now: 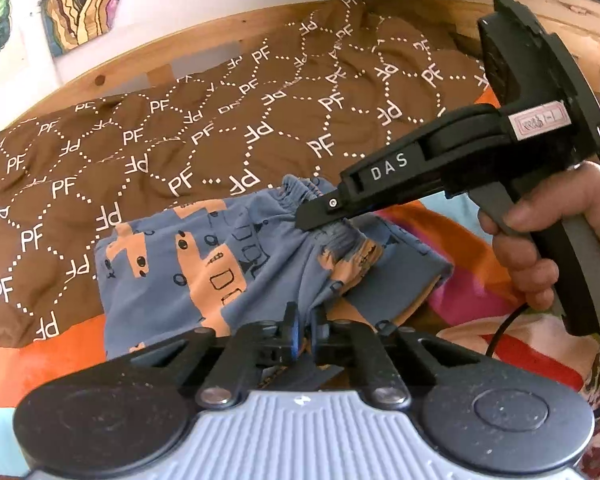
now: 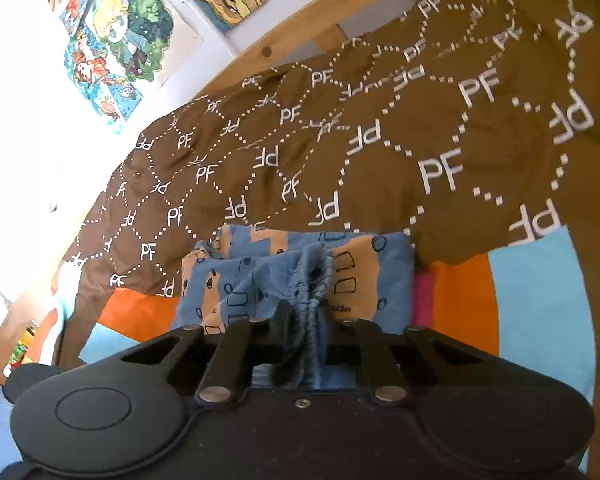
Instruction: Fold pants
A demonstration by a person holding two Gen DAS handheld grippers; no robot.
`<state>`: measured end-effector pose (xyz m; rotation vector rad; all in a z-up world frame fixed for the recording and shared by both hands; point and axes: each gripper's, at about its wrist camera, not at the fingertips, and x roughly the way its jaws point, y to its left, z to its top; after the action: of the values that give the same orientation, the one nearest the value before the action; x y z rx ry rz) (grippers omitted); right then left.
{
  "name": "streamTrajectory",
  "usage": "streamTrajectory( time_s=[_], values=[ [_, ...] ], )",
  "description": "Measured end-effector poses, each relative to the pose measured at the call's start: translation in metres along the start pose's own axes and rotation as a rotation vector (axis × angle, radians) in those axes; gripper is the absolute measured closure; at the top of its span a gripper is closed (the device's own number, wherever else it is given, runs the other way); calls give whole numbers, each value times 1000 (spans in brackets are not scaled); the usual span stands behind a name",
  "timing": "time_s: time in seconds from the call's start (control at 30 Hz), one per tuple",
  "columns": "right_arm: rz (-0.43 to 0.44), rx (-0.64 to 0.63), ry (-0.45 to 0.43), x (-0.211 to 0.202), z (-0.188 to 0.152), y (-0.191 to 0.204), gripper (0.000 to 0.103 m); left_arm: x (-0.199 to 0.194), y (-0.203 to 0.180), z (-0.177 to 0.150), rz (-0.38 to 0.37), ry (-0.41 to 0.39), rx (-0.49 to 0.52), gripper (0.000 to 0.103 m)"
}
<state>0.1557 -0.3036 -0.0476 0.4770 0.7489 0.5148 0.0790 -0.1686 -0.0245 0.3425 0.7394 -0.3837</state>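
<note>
Quick update from my end. The pants (image 1: 204, 264), blue with orange truck prints, are lying on the bed, half on the brown PF blanket (image 1: 148, 152) and half on the striped sheet (image 1: 472, 280) underneath, around 6 o'clock of the blanket in both wrist views.

My left gripper (image 1: 304, 328) is clamped down on a fold of the blue fabric at the near edge; you can see cloth pinched right between the fingers. My right gripper (image 2: 310, 320) has bitten the gathered elastic waistband (image 2: 314, 280), which bunches up between its fingers. In the left view the same gripper comes in from 3 o'clock, with the hand (image 1: 548, 248) squeezing the handle.

Why two grips? My guess is that holding the waistband at one spot and the body of the cloth at another lets me lift and lay it over without the thin jersey flopping or twisting.

It looks already doubled once, so I'd say we're partway through. Main risk: the slippery blanket drags along when I pull.
</note>
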Motion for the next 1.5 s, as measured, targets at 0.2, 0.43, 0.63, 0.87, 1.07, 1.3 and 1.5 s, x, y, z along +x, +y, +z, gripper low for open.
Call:
streamTrajectory(
  time_s=[0.2,0.43,0.63,0.87,1.07,1.3,1.5],
  values=[
    [21,25,-16,-20,11,0,93,-16,-6,5,-25,-50,11,99],
    [-26,21,29,-33,7,-9,92,-11,-21,4,-64,-26,72,99],
    [-83,-37,59,-25,1,-6,88,0,-15,0,-87,26,48,97],
    [-161,-174,72,-28,-3,7,84,-19,13,-3,-168,0,-102,45],
    [-278,-280,12,-41,-6,23,39,-25,41,-4,23,21,-259,23],
    [-251,-319,11,-38,-11,37,9,-9,73,-9,295,122,-453,6],
    [-280,-422,84,-24,-22,48,1,11,86,-29,346,220,-511,0]
  ],
)
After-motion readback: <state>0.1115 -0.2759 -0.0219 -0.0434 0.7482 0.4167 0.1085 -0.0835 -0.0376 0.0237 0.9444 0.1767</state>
